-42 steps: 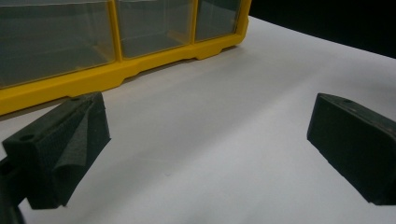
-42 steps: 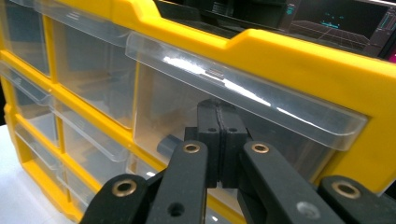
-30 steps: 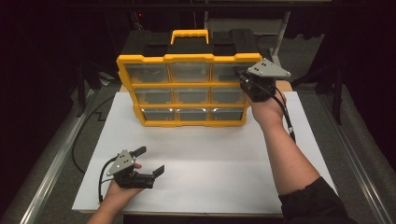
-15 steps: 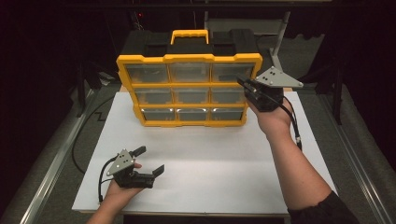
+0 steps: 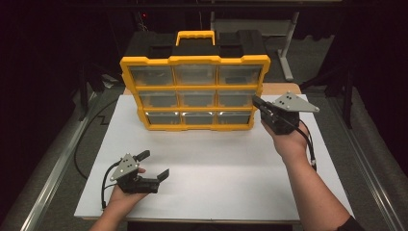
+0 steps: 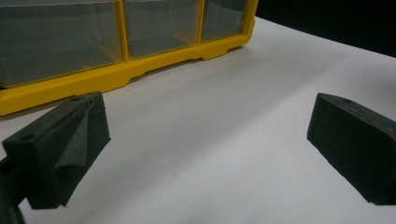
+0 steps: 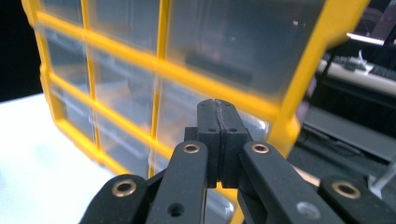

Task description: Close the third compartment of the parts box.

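Note:
A yellow organizer case (image 5: 195,91) with clear drawers in three rows and a yellow handle on top stands upright at the back of the white board (image 5: 216,163). My right gripper (image 5: 257,102) hovers at the case's right edge, level with the middle and bottom rows, its jaws shut with nothing between them. In the right gripper view the pressed-together fingertips (image 7: 219,119) point at the clear drawers (image 7: 187,112) close by. My left gripper (image 5: 154,164) rests on the board near the front left, jaws wide open and empty. Its view shows the case's bottom yellow rim (image 6: 116,77) ahead.
Metal rails (image 5: 57,163) run along both sides of the board. A dark cable (image 5: 89,130) lies on the grey surface at the left. Behind the case stand a table leg (image 5: 288,43) and dark surroundings. Bare white board lies between my two grippers.
My right gripper has moved down and rightward from the case's upper right corner to beside its lower right edge. The left gripper has stayed where it was.

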A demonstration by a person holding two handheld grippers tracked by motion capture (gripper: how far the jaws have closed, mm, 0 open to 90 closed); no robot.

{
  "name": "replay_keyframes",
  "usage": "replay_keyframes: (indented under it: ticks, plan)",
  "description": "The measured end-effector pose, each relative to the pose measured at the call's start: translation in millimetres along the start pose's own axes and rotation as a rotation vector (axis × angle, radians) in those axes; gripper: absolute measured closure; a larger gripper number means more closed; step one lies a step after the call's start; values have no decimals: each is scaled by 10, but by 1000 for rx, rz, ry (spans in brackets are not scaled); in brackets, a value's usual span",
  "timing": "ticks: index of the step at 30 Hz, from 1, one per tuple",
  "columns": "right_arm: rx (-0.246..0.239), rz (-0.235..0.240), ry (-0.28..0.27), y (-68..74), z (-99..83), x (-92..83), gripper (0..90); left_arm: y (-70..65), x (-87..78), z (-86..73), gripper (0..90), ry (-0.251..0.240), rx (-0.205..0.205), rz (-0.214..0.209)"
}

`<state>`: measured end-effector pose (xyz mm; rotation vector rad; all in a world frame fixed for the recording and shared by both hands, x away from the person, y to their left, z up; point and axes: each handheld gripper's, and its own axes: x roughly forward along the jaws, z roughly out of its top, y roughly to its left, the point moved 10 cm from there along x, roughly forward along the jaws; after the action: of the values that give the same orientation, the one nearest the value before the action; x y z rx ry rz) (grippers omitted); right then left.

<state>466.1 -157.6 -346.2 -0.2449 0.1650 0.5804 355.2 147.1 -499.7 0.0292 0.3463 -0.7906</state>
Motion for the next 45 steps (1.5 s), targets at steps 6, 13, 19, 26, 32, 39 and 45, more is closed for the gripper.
replay_keyframes:
  ticks: [6,13,19,26,32,39,45]
  plan:
    - [23,3,43,1,-357,-25,900,15,-16,-6,5,1,0,8]
    - [46,12,84,38,-709,-104,900,42,-15,-21,5,4,-7,17]
    - [66,13,107,88,-1010,-223,900,54,-17,-33,5,12,-4,20]
    - [89,12,124,134,-1261,-431,900,76,-22,-36,5,11,-6,25]
    - [111,2,131,150,-1455,-657,900,92,-25,-40,5,15,-4,29]
    - [134,-15,127,132,-1600,-937,900,136,-44,-26,5,8,-23,41]
    - [167,-13,118,100,-1644,-960,891,130,-25,-32,5,13,-20,42]
